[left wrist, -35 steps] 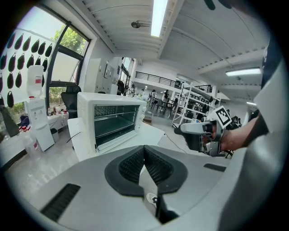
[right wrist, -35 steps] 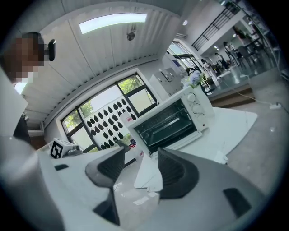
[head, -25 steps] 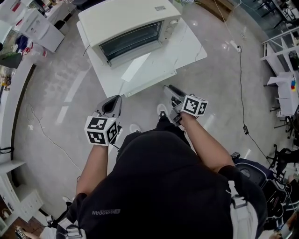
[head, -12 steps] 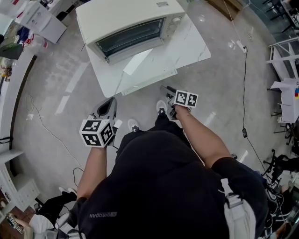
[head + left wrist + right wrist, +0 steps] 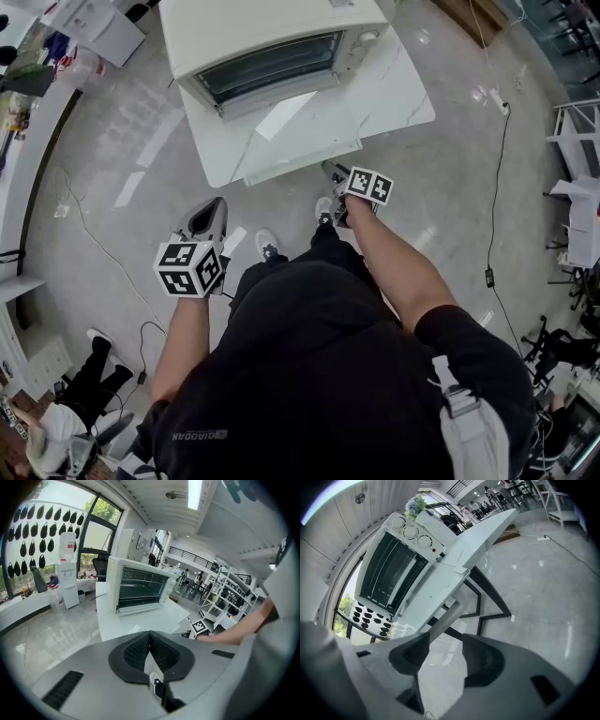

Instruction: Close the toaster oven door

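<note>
The white toaster oven [image 5: 272, 33] stands on a white table [image 5: 398, 94], and its glass door [image 5: 305, 127] lies open and flat, reaching toward the table's front edge. My right gripper [image 5: 333, 173] hangs just before and below that edge, jaws open with nothing between them. In the right gripper view the oven [image 5: 401, 559], its door [image 5: 436, 590] and the grey door handle [image 5: 445, 617] lie beyond the open right gripper [image 5: 443, 653]. My left gripper [image 5: 211, 211] hangs further back at the left, well short of the table. Its pads meet at the left gripper's [image 5: 150, 635] tip, holding nothing.
Black table legs [image 5: 487, 597] run under the tabletop. A white cabinet [image 5: 94, 23] stands at the far left, a white rack [image 5: 577, 141] at the right. Cables [image 5: 84, 244] and a power strip [image 5: 504, 108] lie on the floor. Dark clothing [image 5: 94, 375] lies at the lower left.
Both grippers have sunk. The right one dropped more and now sits closer under the table's front edge. The left one moved only a little. Neither gripper's jaws changed.
</note>
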Action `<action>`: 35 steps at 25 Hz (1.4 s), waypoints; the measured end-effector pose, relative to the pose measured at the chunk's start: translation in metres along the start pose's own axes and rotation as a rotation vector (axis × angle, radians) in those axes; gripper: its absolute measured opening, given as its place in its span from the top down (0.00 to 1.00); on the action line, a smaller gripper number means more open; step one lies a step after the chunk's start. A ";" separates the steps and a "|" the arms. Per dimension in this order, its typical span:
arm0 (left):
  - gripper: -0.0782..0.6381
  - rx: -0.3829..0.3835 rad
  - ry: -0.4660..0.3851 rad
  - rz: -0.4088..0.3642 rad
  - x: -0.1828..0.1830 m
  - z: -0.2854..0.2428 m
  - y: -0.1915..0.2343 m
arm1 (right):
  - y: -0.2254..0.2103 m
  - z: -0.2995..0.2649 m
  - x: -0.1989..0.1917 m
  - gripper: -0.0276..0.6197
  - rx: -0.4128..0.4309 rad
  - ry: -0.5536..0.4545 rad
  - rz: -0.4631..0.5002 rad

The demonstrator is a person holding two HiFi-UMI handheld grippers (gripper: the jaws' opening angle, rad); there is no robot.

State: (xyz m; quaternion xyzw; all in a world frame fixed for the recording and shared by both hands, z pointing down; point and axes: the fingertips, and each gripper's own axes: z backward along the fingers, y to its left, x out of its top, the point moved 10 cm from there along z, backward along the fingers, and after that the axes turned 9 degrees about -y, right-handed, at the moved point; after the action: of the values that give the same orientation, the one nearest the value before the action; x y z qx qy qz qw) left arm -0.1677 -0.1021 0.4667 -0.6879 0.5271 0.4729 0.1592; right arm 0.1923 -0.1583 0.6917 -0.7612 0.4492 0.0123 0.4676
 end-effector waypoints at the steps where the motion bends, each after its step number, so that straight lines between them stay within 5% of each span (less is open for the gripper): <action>1: 0.89 0.007 0.000 0.000 0.001 0.001 0.000 | 0.000 -0.002 0.001 0.63 -0.004 0.003 0.006; 9: 0.89 0.035 0.001 -0.018 0.005 0.007 -0.003 | -0.001 -0.009 0.002 0.63 -0.014 0.004 0.019; 19: 0.89 0.027 -0.002 -0.044 0.014 0.002 -0.001 | 0.013 -0.002 0.002 0.63 0.071 -0.022 -0.022; 35: 0.89 0.000 -0.032 -0.071 0.028 -0.009 0.005 | 0.079 0.017 0.044 0.65 0.331 -0.143 -0.101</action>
State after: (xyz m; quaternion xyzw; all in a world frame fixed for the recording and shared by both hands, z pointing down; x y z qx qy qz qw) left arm -0.1682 -0.1267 0.4500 -0.6985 0.4997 0.4779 0.1845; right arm 0.1707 -0.1885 0.6074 -0.6925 0.3720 -0.0310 0.6173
